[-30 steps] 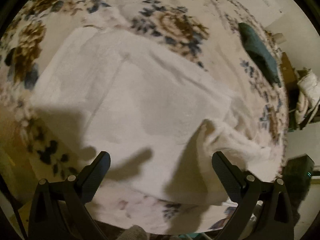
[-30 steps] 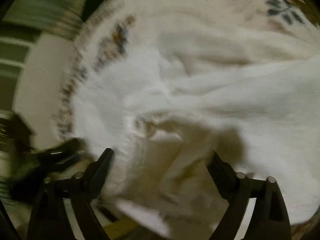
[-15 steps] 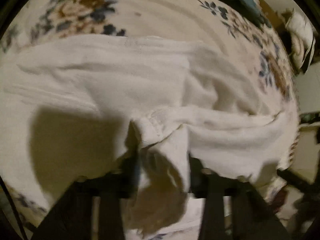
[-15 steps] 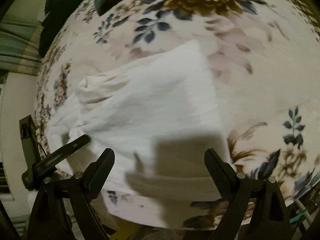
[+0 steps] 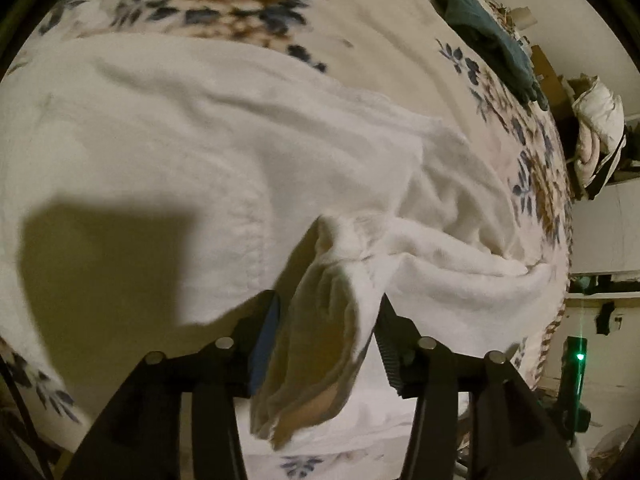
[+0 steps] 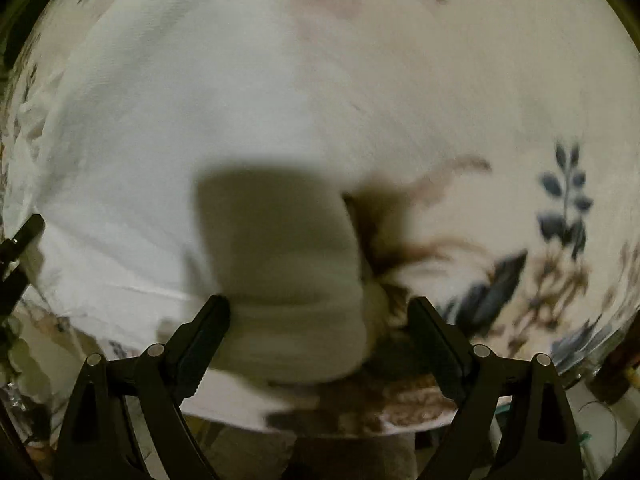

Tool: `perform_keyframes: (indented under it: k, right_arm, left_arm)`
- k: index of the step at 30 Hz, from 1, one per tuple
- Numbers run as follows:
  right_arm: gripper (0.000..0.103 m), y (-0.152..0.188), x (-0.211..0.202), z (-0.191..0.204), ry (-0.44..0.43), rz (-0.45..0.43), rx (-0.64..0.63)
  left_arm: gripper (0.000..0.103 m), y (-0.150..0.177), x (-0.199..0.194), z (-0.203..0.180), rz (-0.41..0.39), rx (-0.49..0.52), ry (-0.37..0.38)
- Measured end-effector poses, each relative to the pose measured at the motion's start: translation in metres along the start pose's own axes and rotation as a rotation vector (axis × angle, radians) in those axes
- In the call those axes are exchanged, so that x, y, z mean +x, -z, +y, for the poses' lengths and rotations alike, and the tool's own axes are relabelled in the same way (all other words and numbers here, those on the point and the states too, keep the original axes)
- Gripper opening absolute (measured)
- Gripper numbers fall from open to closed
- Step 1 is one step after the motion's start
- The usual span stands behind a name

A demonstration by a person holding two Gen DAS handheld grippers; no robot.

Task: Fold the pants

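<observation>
White pants [image 5: 200,140] lie spread and wrinkled on a floral bedspread [image 5: 380,20]. A bunched fold of them [image 5: 332,280] rises between the fingers of my left gripper [image 5: 328,300]. Its jaws are opening; the fold rests against the right finger [image 5: 390,332] and hangs loose from the left one. In the right wrist view, blurred by motion, the pants [image 6: 180,120] fill the left half. My right gripper [image 6: 318,303] stands wide open just above their near corner [image 6: 304,320], with its shadow falling on the cloth.
A dark green garment [image 5: 480,28] lies on the far right of the bed. Beyond the bed's right edge sit a white bundle [image 5: 596,128] and a device with a green light [image 5: 579,356]. Bare bedspread [image 6: 500,100] lies right of the pants.
The left gripper went from wide open to closed on a fold of the pants, then parted again. The right gripper swung to the pants' corner and dropped closer to it, staying open.
</observation>
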State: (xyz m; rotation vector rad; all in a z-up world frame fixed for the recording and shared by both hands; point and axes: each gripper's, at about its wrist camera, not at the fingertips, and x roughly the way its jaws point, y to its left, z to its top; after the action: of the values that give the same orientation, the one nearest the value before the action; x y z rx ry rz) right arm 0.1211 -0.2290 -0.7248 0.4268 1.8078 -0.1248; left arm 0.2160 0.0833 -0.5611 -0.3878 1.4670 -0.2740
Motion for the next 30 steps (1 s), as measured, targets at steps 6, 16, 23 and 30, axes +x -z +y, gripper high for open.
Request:
perform_keyframes:
  k: [6, 16, 23, 30]
  right_arm:
    - [0.093, 0.0, -0.018, 0.004, 0.009, 0.02, -0.016]
    - [0.095, 0.008, 0.002, 0.068, 0.215, 0.028, -0.217]
    - [0.095, 0.002, -0.044, 0.049, 0.058, -0.067, -0.095]
    - [0.095, -0.01, -0.062, 0.072, -0.015, -0.102, -0.131]
  left_arm:
    - [0.058, 0.015, -0.022, 0.021, -0.021, -0.133, 0.035]
    - [0.098, 0.078, -0.066, 0.133, -0.172, -0.569, 0.068]
    - [0.098, 0.084, -0.065, 0.207, -0.376, -0.908, 0.249]
    - [0.069, 0.043, -0.067, 0.223, -0.479, -0.907, 0.2]
